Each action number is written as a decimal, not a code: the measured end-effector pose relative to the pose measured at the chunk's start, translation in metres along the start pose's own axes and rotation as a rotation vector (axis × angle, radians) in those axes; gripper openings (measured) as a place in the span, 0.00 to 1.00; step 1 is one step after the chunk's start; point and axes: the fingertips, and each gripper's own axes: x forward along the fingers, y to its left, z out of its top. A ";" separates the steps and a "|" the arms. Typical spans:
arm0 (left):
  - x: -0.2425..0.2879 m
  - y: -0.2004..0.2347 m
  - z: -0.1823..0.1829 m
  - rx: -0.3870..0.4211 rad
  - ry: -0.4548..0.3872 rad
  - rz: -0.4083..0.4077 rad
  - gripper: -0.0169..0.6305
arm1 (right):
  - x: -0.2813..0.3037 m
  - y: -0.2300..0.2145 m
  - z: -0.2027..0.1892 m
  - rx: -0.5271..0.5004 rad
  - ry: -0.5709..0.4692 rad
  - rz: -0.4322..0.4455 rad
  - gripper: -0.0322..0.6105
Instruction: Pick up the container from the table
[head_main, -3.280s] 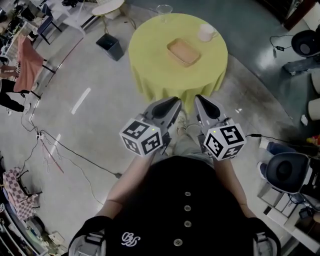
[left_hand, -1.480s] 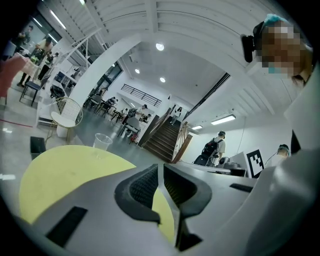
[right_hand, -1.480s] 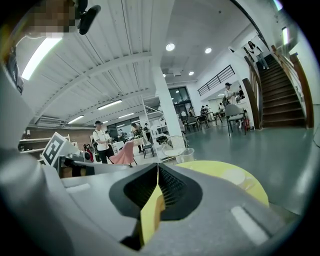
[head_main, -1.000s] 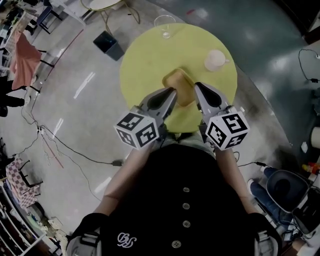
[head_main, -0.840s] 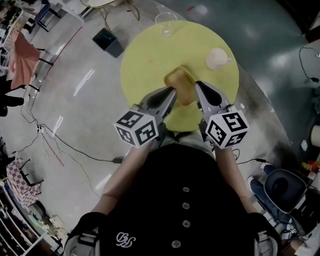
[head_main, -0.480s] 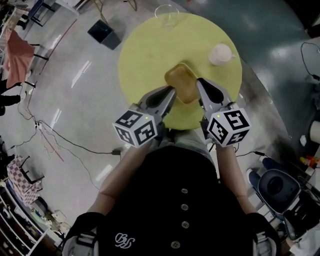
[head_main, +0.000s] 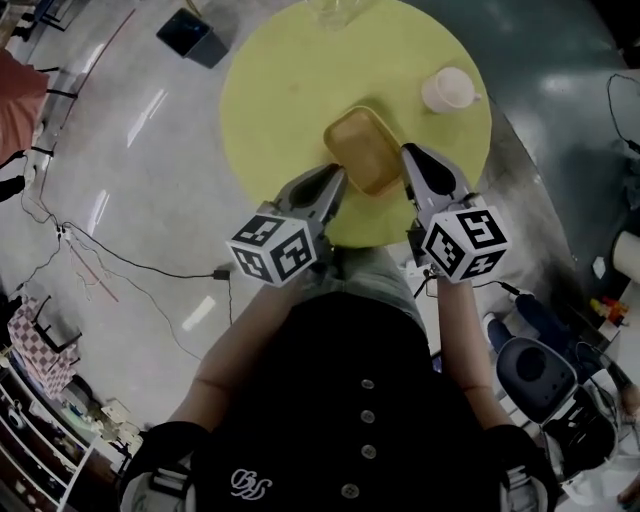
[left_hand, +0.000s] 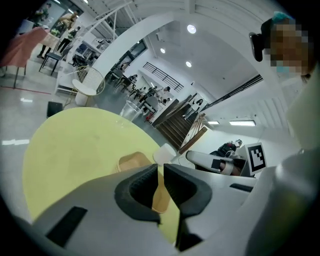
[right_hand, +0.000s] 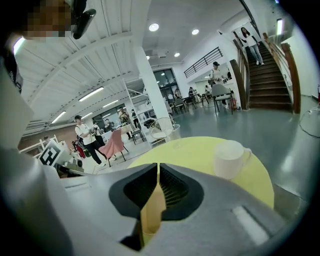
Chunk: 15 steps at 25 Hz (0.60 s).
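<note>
Since the earliest head view: much closer to the round yellow table (head_main: 290, 90). Then hung over bare floor short of it, now reach over its near edge.

Container (head_main: 365, 150): tan, shallow, rectangular. Lies flat on the table toward the near edge. Earlier lay well ahead of both grippers, now sits between their tips.

Left gripper (head_main: 338, 178): points at the container's near-left corner, just beside it; contact cannot be told. Jaws pressed together to a thin slit, gripping nothing, as in the earlier frames. Shows the container beyond its tips in its own view.

Right gripper (head_main: 410, 152): runs alongside the container's right rim. Jaws likewise closed, with nothing between them.

White cup (head_main: 448, 90): stands apart from the container, toward the table's far right.

Glass (right_hand: 173, 134): stands at the table's far edge. Earlier showed whole in the head view, now cut by the top border.

Writing: only black-and-white square patterns on the left marker cube (head_main: 275, 245) and right marker cube (head_main: 465, 238), without letters. Small white emblem (head_main: 247, 483) on the dark shirt, too small to read.
</note>
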 end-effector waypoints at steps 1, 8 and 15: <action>0.000 0.005 -0.005 -0.012 0.008 0.011 0.09 | 0.003 -0.001 -0.005 -0.005 0.012 0.001 0.06; 0.016 0.021 -0.029 -0.083 0.036 0.062 0.09 | 0.017 -0.017 -0.028 -0.033 0.111 0.039 0.17; 0.025 0.042 -0.038 -0.158 0.041 0.094 0.09 | 0.039 -0.036 -0.043 -0.043 0.189 0.044 0.23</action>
